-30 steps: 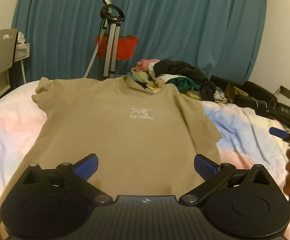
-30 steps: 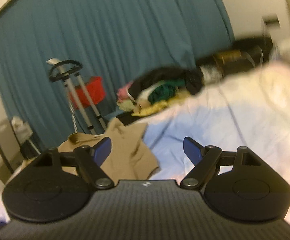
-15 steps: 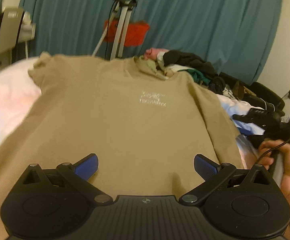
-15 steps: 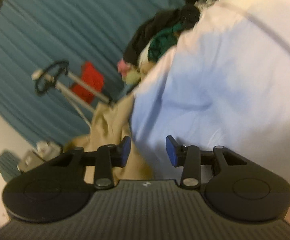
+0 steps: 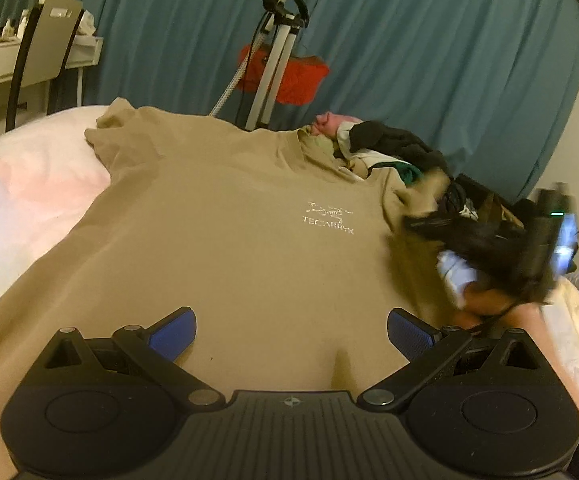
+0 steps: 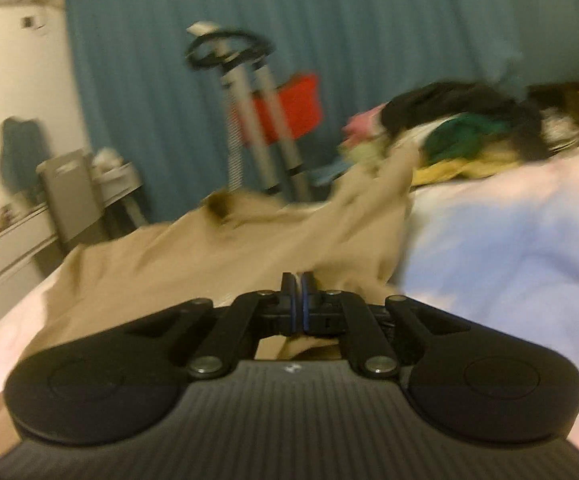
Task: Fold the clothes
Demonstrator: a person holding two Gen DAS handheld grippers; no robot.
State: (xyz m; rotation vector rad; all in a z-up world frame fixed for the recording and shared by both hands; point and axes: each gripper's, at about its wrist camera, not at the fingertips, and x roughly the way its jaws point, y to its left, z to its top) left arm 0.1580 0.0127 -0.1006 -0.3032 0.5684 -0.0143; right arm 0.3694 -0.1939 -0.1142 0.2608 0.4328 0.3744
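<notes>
- The left hand-held gripper (image 5: 291,334) sits nearest in the left wrist view, low over the hem end of the tan T-shirt (image 5: 225,248); its blue pads are spread wide with nothing between them, only cloth showing underneath.
- In the right wrist view the right hand-held gripper (image 6: 298,288) has its pads pressed together. Tan cloth bunches right at the tips (the picture is blurred, and a pale sliver seems to sit between the pads), so it looks clamped on the shirt's right edge.
- The T-shirt lies spread front-up on the bed (image 5: 29,184), its small white chest print (image 5: 329,220) facing up, collar at the far end, left sleeve out flat on the pale pink cover.
- Along the shirt's right side the cloth is lifted and rumpled where the right hand-held gripper, a dark blur in the left wrist view, meets it; a hand (image 5: 485,304) shows just under that blur.
- Beyond the collar a pile of clothes (image 5: 389,152) sits on the bed: black, green, pink and yellowish pieces heaped together.
- Farther back stands a metal stand (image 5: 273,56) with a red cloth (image 5: 289,76) hanging on it.
- To the left are a chair (image 5: 45,48) and a white worktop (image 5: 17,60), with a teal curtain (image 5: 429,60) across the back wall.
</notes>
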